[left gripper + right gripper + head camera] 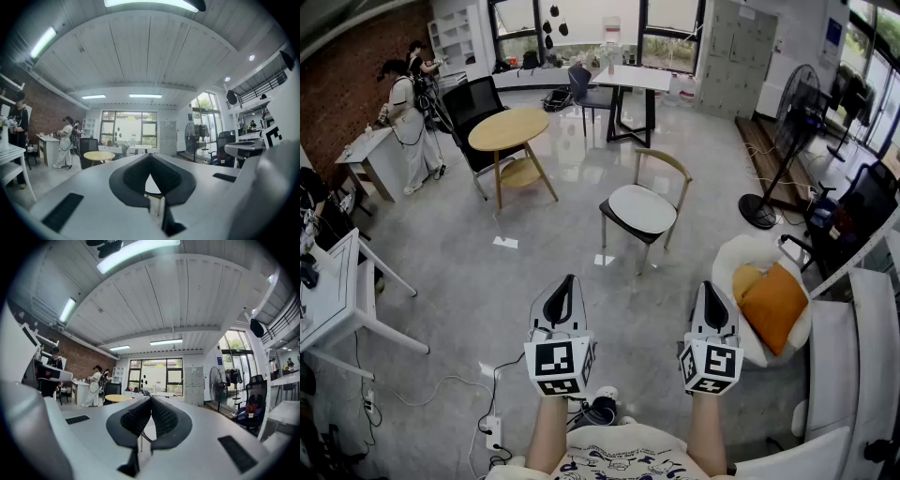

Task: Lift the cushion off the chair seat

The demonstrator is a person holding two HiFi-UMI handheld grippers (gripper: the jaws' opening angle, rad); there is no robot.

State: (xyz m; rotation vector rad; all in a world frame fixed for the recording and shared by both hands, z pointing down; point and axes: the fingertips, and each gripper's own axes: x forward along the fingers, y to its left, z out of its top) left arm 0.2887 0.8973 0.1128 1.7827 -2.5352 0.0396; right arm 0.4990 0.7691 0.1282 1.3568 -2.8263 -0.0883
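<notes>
Lying well beyond left gripper (569,279): cushion (642,208)

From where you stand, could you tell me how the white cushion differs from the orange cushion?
The white cushion lies flat on the seat of the wooden chair; the orange cushion leans tilted in the white armchair. The white cushion looks thin and rounded, the orange cushion plumper and squarer. Both rest on seats.
</notes>
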